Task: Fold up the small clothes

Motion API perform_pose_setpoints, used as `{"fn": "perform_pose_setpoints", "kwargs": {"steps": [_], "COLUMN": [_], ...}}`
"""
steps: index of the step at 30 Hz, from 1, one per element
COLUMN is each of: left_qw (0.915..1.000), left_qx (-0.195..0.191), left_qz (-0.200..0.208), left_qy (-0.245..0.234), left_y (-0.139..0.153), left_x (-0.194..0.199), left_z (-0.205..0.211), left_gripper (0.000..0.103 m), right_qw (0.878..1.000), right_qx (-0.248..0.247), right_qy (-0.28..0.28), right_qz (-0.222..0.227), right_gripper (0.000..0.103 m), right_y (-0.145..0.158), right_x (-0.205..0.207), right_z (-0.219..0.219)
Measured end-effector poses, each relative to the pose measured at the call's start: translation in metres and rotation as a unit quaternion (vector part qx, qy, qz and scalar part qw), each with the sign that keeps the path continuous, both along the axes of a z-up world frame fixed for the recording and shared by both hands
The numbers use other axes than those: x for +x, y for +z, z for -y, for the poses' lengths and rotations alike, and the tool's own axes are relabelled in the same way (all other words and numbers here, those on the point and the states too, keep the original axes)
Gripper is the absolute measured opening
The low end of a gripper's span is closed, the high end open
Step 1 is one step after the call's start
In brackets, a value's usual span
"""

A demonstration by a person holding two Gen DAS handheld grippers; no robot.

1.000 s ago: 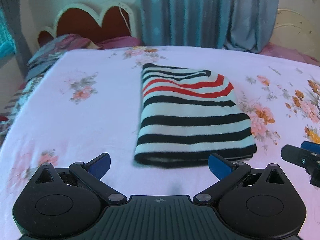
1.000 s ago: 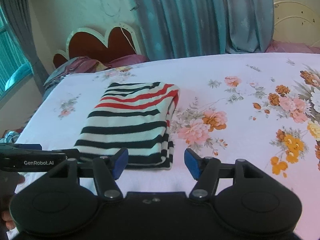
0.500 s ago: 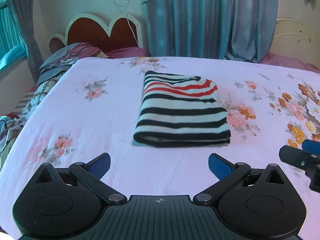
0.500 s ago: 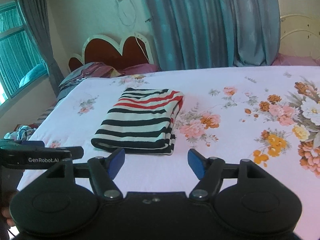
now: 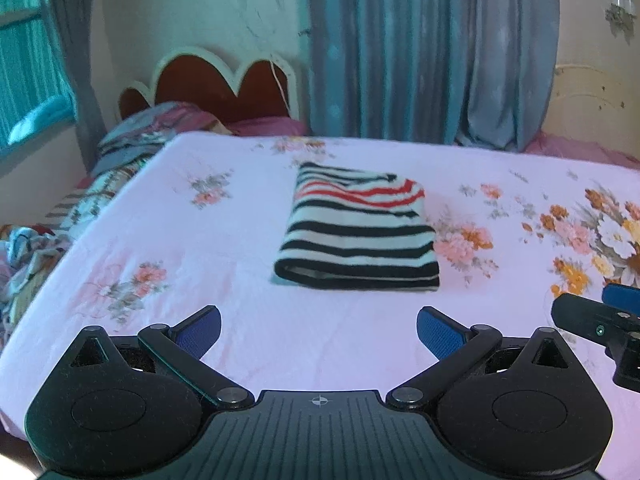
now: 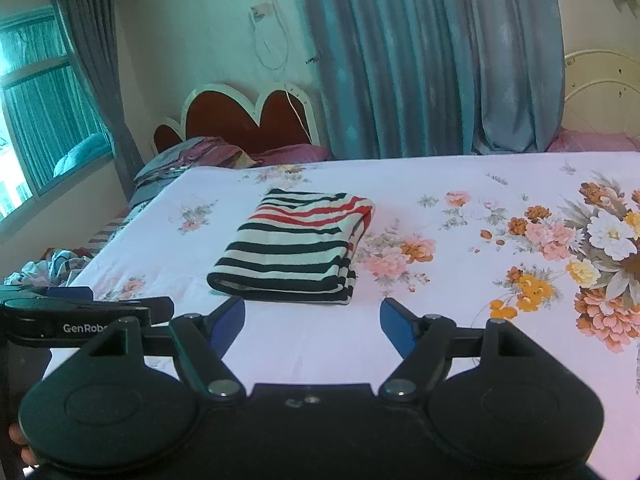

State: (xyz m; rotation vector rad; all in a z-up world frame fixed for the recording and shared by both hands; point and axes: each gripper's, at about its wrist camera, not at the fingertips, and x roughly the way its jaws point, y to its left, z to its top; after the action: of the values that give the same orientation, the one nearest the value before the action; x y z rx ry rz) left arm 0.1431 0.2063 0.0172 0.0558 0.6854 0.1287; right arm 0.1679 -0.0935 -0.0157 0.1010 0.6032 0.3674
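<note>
Left gripper (image 5: 318, 330): jaws spread wide, empty, hovering short of the striped garment (image 5: 357, 232).
Right gripper (image 6: 312, 322): wide open too, holding nothing, just this side of the garment.
Striped garment: folded flat on the floral bedsheet (image 6: 480, 312).
Writing: "GenRobo" on the left gripper's side, partly hidden.
Headboard (image 6: 248, 116): well beyond the garment.

Folded garment (image 5: 356, 236) on bed (image 5: 200, 240), before headboard (image 5: 224, 80), ahead of both tongs.
</note>
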Motion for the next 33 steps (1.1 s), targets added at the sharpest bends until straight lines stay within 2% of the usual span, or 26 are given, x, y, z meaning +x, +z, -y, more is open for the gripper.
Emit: {"fn": "perform_pose_setpoints", "kwargs": {"steps": [4,10,22,27,33], "left_qw": [0.9999,0.9998,0.9998,0.9999,0.9999], "left_qx": [0.008,-0.017,0.014,-0.005,-0.009], "left_qz": [0.008,-0.005,0.009,0.005,0.001], "left_qy": [0.003,0.011,0.008,0.012,0.01], "left_y": [0.006,0.008,0.02,0.025,0.024], "left_x": [-0.014,-0.025,-0.045,-0.048,-0.05], "left_z": [0.002,-0.003,-0.005,-0.011,-0.015], "left_gripper": [0.103,0.103,0.103,0.103,0.103], "right_qw": [1.0,1.0,0.999,0.998,0.998], "right_qx": [0.003,0.003,-0.008,-0.013,-0.012], "right_qy": [0.002,0.0,0.0,-0.001,-0.002], "right_qz": [0.008,0.016,0.043,0.057,0.059], "right_gripper": [0.075,0.076,0.082,0.087,0.088], "right_y": [0.006,0.012,0.027,0.034,0.035], "right_x": [-0.011,-0.028,-0.044,-0.048,-0.049], "right_z": [0.002,0.004,-0.005,-0.012,-0.015]}}
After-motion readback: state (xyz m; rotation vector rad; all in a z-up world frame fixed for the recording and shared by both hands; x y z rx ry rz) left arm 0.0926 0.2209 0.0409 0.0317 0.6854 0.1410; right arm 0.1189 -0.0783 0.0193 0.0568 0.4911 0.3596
